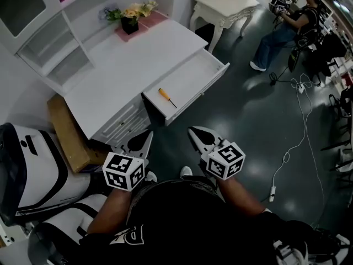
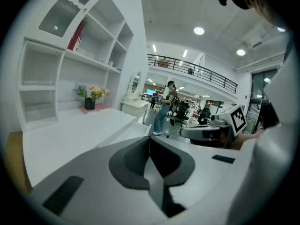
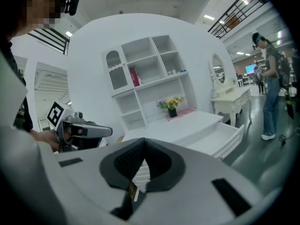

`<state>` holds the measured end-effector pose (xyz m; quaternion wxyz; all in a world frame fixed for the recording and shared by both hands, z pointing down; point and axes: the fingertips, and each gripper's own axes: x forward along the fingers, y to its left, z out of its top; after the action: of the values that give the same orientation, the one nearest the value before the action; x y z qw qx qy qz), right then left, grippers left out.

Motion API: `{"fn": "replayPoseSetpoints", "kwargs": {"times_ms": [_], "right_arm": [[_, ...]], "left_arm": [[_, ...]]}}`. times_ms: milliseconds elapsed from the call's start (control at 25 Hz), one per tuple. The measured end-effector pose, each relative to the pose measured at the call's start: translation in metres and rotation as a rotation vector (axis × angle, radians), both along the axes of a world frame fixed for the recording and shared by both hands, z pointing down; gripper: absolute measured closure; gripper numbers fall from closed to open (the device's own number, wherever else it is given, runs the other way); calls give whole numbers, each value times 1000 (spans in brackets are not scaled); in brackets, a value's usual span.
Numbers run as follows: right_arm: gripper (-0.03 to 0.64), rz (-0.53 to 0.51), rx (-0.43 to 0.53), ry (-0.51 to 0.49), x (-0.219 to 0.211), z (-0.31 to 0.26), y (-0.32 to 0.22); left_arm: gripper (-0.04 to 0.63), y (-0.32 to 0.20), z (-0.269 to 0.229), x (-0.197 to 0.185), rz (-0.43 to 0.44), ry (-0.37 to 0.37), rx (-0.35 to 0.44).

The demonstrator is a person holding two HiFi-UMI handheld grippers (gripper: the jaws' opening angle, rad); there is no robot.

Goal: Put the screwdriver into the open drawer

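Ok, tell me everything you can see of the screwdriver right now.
The screwdriver is small, with an orange handle and a thin dark shaft. It lies flat on the white floor of the open drawer, near the end closest to the person, tip toward the drawer front. Only the drawer touches it; the left gripper and right gripper are well clear, both shut.

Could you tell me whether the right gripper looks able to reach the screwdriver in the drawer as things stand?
Probably yes: the drawer stands open, the screwdriver lies bare in it, and nothing stands between it and the right gripper, though its jaws are shut.
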<state>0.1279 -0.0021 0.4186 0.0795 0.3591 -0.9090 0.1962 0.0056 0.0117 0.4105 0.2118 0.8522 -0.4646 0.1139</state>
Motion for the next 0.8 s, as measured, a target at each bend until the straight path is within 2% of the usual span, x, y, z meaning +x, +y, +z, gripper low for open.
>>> {"fn": "replayPoseSetpoints", "kwargs": {"times_ms": [320,800], "right_arm": [[607,26,-9,22,-20,4,4],[607,28,-20,37,-20,7,4]], "left_arm": [[580,-2,3,-15,34,13,-4],[580,-2,3,-13,45,17,-1]]}}
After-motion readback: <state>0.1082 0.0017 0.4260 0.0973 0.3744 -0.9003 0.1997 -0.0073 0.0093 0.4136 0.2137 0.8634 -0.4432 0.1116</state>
